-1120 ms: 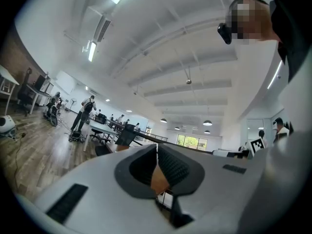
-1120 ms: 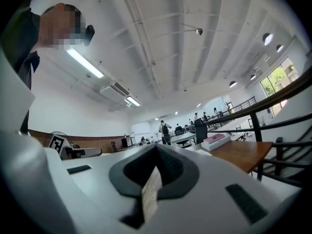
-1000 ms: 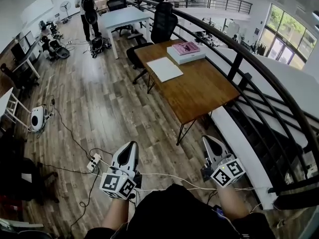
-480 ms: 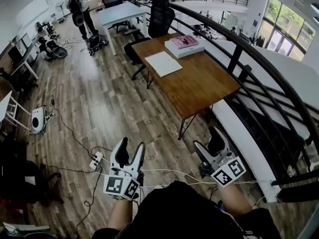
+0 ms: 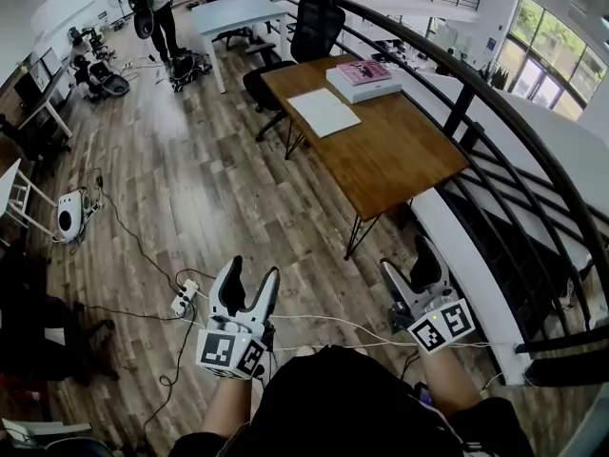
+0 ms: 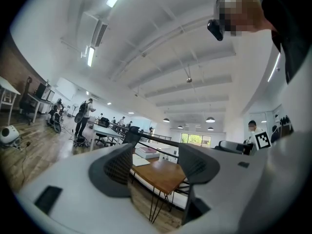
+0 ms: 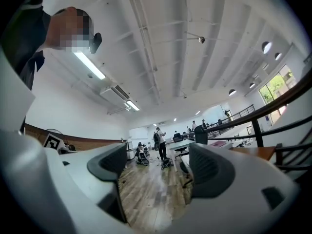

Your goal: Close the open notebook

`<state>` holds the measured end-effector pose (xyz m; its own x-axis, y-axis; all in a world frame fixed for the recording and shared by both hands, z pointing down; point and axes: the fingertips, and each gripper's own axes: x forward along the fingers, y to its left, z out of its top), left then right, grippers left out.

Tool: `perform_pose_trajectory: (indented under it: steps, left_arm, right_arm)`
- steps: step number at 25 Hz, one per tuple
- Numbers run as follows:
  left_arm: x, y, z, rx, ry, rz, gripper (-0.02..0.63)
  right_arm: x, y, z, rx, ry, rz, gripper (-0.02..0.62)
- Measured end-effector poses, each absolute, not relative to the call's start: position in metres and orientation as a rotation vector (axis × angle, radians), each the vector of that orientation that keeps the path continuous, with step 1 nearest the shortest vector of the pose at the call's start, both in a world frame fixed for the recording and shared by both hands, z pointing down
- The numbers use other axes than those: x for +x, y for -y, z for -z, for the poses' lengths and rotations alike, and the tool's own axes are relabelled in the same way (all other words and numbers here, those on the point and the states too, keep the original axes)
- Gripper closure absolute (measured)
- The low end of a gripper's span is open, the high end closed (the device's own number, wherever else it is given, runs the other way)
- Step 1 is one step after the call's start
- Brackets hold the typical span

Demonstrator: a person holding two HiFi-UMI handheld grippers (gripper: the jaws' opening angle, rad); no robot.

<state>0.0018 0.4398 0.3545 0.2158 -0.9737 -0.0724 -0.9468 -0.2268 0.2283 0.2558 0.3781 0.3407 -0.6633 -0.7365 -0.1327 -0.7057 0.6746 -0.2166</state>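
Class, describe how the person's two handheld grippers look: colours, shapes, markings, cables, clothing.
Both the left gripper and right gripper have white bodies, two tapered jaws with dark grey ribbed pads, and a cube of black-and-white square markers. A thin white cable shows between them. The person wears a black top.

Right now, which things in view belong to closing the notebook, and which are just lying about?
Job: open notebook; wooden table; left gripper and right gripper, jaws just opening, nothing between them.
Lying about: pink book; office chair; power strip.

No readable text, notebook (image 5: 324, 112) and pink book (image 5: 360, 71) too small
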Motion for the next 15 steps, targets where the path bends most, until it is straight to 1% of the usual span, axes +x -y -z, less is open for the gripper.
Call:
perform_pose_trajectory:
  steps: [4,5,10,15]
  left_arm:
    - [-0.012,-0.446,-0.361,2.34,1.847,0.304,0.318]
    - [-0.014,-0.446,-0.363,2.339,1.844,0.299,0.318]
    - [-0.024,-0.444,-0.367,2.327,1.841,0.295,0.316]
    - [-0.032,-0.429,-0.365,2.302,1.865,0.3,0.316]
  right_arm:
    - [0.236,-0.387,-0.34,-1.159,-2.696,0.207,0.162]
    - [0.231,-0.39,-0.34,-1.157,-2.707,0.196,0.158]
    - [0.213,-0.388,-0.345,-1.148,-2.758,0.189,0.156]
    - [0.204,-0.362,-0.347,-1.123,-2.757,0.208,0.158]
